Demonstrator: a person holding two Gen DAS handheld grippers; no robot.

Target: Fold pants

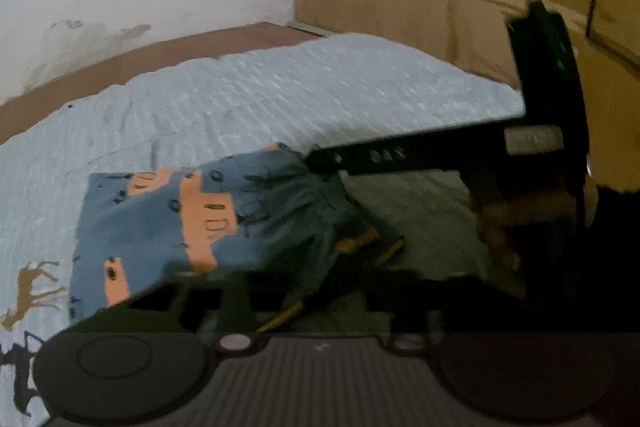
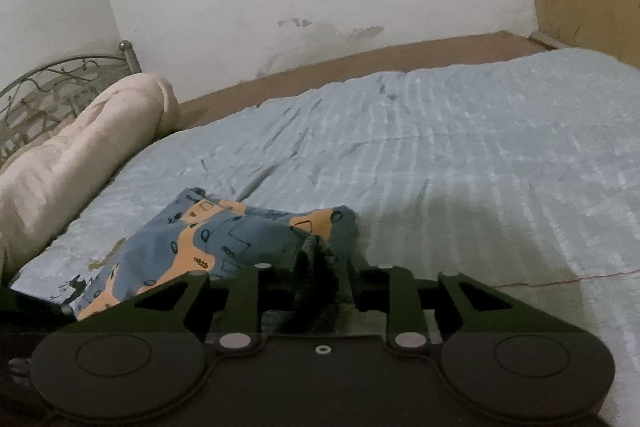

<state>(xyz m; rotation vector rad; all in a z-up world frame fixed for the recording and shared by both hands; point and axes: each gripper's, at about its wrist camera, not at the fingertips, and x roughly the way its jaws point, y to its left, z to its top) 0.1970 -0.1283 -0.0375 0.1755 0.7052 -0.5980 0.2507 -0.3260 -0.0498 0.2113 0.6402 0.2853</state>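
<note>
I'm holding the pants [image 2: 224, 247] at one bunched edge with my right gripper [image 2: 320, 267]; its jaws are drawn together on a dark wad of fabric at 12 o'clock of the right wrist view, so I read it as clamped on the cloth. The pants, blue with orange patches, lie on the bed [image 2: 460, 155], spreading toward 10 o'clock from that pinch. They look partly folded already, though I can't count the layers.

My left gripper [image 1: 304, 291] is murky. The left wrist view is dim and blurred, the fingers sit in shadow over the near hem, and I can't tell if they're apart or closed on anything. The right gripper [image 1: 340, 159] shows there as a black bar coming in from 3 o'clock, its tip touching the pants' far corner.

Risks as I judge them:
- The pinch is on a wad, not a flat edge, so if I lift, layers may slip out unevenly and the fold skews.
- If the left gripper has no hold, a pull from the right drags the whole garment across the bedspread instead of folding it.
- The textured bedspread could snag and come up with the cloth.
- The two grippers are near each other, so a crossing move may make them collide.
- The rolled pink blanket [image 2: 80, 155] at 9 o'clock is well apart, low concern.
</note>
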